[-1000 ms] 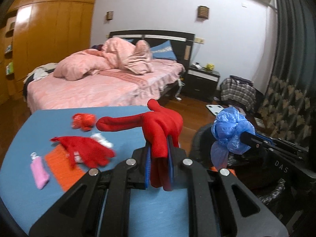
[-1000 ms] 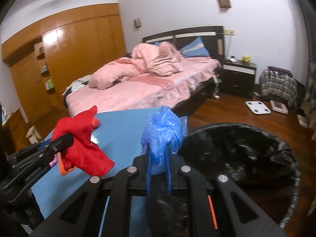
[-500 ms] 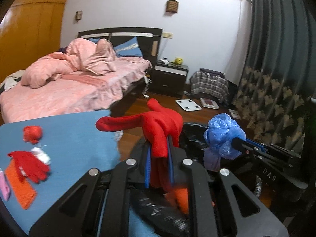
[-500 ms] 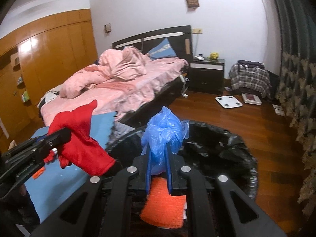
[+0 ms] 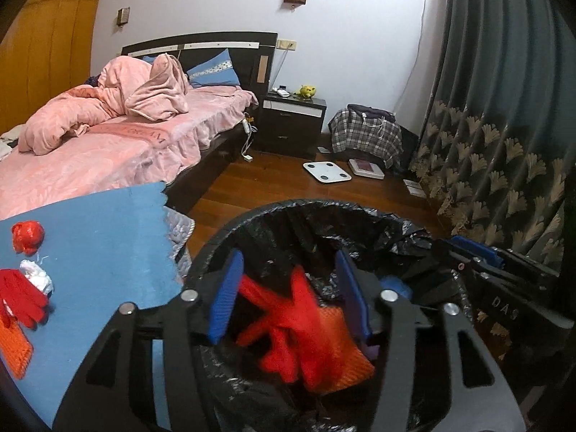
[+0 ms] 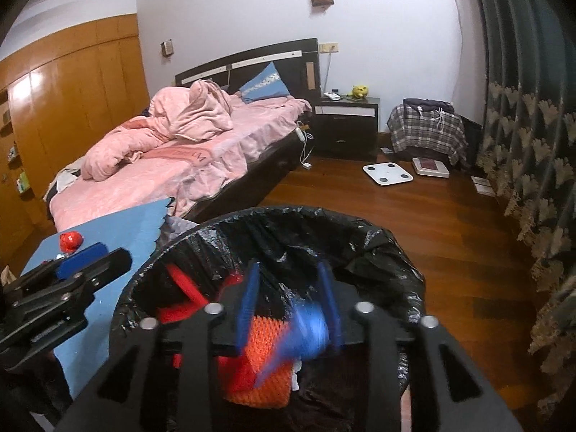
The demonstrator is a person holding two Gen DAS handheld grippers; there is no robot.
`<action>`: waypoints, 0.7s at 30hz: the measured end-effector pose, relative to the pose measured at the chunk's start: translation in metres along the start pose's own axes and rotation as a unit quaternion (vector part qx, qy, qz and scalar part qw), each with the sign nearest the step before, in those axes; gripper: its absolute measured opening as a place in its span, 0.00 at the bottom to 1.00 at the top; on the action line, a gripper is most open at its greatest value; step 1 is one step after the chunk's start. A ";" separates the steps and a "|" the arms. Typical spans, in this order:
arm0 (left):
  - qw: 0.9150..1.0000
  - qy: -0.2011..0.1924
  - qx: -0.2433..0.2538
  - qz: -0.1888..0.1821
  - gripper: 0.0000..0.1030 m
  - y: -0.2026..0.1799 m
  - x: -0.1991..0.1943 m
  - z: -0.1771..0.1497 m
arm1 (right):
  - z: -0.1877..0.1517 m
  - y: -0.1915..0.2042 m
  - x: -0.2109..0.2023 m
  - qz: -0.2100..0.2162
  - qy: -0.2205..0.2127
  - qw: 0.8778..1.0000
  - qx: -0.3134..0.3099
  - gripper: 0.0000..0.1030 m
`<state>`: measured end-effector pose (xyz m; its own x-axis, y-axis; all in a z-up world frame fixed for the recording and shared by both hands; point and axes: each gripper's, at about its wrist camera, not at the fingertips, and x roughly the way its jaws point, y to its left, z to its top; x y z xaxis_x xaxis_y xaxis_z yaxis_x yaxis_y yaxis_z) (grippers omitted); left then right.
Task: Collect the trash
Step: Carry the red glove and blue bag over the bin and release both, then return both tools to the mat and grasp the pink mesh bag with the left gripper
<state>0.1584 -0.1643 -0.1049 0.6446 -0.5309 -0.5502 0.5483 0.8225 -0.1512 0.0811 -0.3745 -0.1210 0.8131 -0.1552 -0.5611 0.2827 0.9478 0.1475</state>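
Note:
My left gripper (image 5: 288, 288) hangs over a bin with a black liner (image 5: 313, 205), its jaws opening. A red glove (image 5: 288, 331), blurred, drops free between the blue pads onto an orange mesh piece (image 5: 345, 360). Beside it my right gripper (image 6: 288, 288) is also over the bin (image 6: 288, 212), jaws opening. A blurred blue plastic bag (image 6: 306, 327) falls between its fingers, apart from the left pad. The left gripper (image 6: 90, 255) shows at the right wrist view's left edge; the right gripper (image 5: 446, 243) shows at the left wrist view's right.
A blue table (image 5: 108, 244) left of the bin carries a red ball (image 5: 27, 235), a white crumpled wad (image 5: 36, 277), another red glove (image 5: 21, 298) and an orange piece (image 5: 12, 349). A pink bed (image 5: 108, 151) lies behind. A curtain (image 5: 504, 144) hangs at right.
Both grippers swung right from the table to above the bin. Each was shut on its item; now both have spread and the red glove and blue bag drop into the bin.

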 end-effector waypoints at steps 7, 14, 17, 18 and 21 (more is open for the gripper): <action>0.999 -0.010 -0.015 0.039 0.78 0.028 -0.022 -0.009 | 0.000 0.009 -0.009 -0.019 -0.021 1.000 0.001 0.92; 0.993 -0.023 -0.055 0.102 0.84 0.081 -0.059 -0.019 | -0.002 0.038 -0.010 0.009 -0.024 1.000 -0.007 0.94; 0.989 -0.030 -0.066 0.127 0.85 0.099 -0.075 -0.022 | -0.004 0.059 -0.009 0.026 -0.022 0.999 -0.008 0.94; 0.988 -0.031 -0.069 0.138 0.85 0.107 -0.082 -0.023 | -0.005 0.068 -0.007 0.033 -0.021 0.999 -0.011 0.94; 0.983 -0.033 -0.079 0.164 0.85 0.129 -0.098 -0.029 | -0.008 0.096 -0.004 0.056 -0.017 0.998 -0.023 0.94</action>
<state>0.1509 -0.0004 -0.0944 0.8095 -0.2394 -0.5362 0.2189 0.9703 -0.1028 0.1012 -0.2803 -0.1107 0.8548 -0.0567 -0.5159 0.1667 0.9714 0.1694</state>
